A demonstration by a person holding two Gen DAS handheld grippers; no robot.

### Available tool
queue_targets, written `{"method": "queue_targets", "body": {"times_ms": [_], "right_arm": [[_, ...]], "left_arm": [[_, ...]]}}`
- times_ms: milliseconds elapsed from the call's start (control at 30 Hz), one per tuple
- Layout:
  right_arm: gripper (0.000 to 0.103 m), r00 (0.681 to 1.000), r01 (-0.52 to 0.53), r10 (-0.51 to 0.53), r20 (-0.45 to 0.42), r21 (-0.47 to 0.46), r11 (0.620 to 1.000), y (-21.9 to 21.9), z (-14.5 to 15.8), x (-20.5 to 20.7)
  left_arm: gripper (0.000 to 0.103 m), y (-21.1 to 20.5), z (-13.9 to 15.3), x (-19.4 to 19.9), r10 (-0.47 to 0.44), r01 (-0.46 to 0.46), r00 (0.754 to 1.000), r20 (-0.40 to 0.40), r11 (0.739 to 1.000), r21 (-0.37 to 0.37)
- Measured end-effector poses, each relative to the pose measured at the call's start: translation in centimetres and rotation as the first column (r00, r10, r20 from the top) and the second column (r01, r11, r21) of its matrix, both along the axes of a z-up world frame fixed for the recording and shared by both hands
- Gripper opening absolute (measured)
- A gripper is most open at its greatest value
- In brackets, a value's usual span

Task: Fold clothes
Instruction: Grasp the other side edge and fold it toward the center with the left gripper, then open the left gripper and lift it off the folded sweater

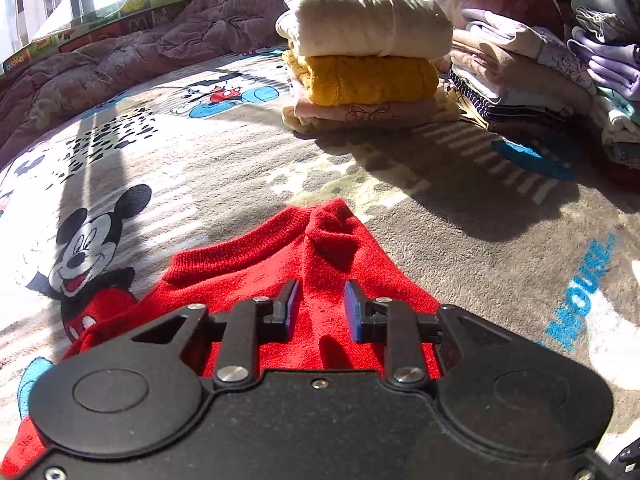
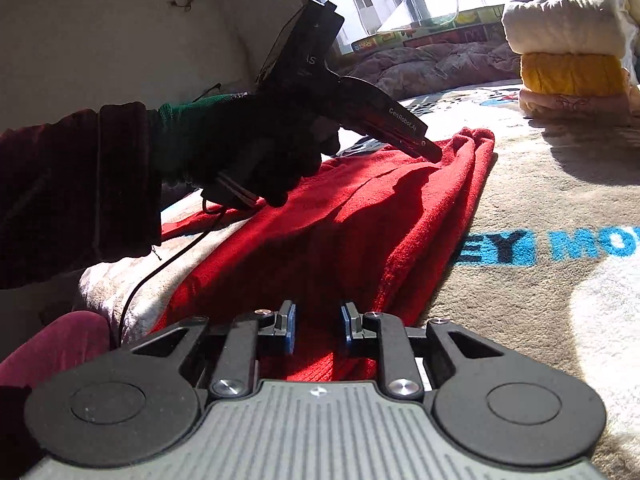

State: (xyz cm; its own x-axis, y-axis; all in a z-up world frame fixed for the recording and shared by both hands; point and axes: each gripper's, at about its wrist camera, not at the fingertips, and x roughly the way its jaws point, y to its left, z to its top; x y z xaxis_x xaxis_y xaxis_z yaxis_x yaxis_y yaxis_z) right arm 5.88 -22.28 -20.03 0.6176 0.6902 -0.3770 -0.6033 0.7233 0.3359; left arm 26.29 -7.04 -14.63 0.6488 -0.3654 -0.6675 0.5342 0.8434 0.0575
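Sweater runs lengthwise from lower centre to upper right; both tools hover over it, released.

Ahead of the left tool the red sweater ends in a point, and beyond it the printed blanket lies bare all the way to the far stacks. That stretch is open. At the back stands a folded stack of cream, yellow and pink, with a second pile of clothes just beside it on the right, closing off that edge. A rumpled quilt banks up along the window side. To the right of the right tool the blanket is bare; to its left, the gloved hand hangs over the sweater, blocking that side.
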Motion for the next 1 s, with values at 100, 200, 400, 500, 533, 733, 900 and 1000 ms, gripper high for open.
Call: {"method": "queue_targets", "body": {"times_ms": [100, 200, 400, 500, 533, 733, 900, 1000], "right_arm": [[0.037, 0.998, -0.063, 0.064, 0.024, -0.050, 0.997, 1.2, 0.4, -1.3], [0.037, 0.994, -0.100, 0.103, 0.036, -0.074, 0.992, 1.5, 1.0, -2.6], [0.039, 0.993, -0.114, 0.114, -0.010, -0.068, 0.991, 1.0, 1.3, -3.9], [0.039, 0.996, -0.087, 0.087, 0.000, -0.037, 0.995, -0.1, 2.3, -4.9], [0.039, 0.998, -0.067, 0.067, -0.003, -0.022, 0.998, -0.7, 2.6, -5.1], [0.039, 0.985, 0.151, -0.142, -0.096, 0.097, 0.984, -4.8, 1.9, -3.6], [0.040, 0.960, 0.257, -0.238, -0.145, 0.133, 0.957, -6.3, 0.8, -2.6], [0.041, 0.956, 0.272, -0.252, -0.153, 0.125, 0.954, -6.0, 0.1, -1.8]], "left_arm": [[0.024, 0.4, -0.4, -3.8, -0.011, 0.011, 1.000, -0.016, 1.000, -0.022], [0.026, 0.8, -0.7, -7.6, -0.022, 0.021, 0.999, -0.032, 0.999, -0.044], [0.026, 1.8, -1.9, -10.5, 0.059, -0.065, 0.997, -0.057, 0.991, -0.114], [0.026, 2.4, -0.6, -12.6, 0.073, -0.077, 0.997, -0.028, 0.982, -0.174], [0.026, 2.5, -0.3, -13.5, 0.067, -0.068, 0.998, -0.013, 0.980, -0.189], [0.027, 2.8, -2.7, -16.9, 0.078, -0.084, 0.996, -0.045, 0.986, -0.147], [0.027, 2.7, -2.8, -20.5, 0.057, -0.058, 0.998, -0.008, 0.984, -0.167], [0.029, 2.5, -3.4, -22.1, 0.056, -0.056, 0.998, -0.001, 0.988, -0.144]]}}
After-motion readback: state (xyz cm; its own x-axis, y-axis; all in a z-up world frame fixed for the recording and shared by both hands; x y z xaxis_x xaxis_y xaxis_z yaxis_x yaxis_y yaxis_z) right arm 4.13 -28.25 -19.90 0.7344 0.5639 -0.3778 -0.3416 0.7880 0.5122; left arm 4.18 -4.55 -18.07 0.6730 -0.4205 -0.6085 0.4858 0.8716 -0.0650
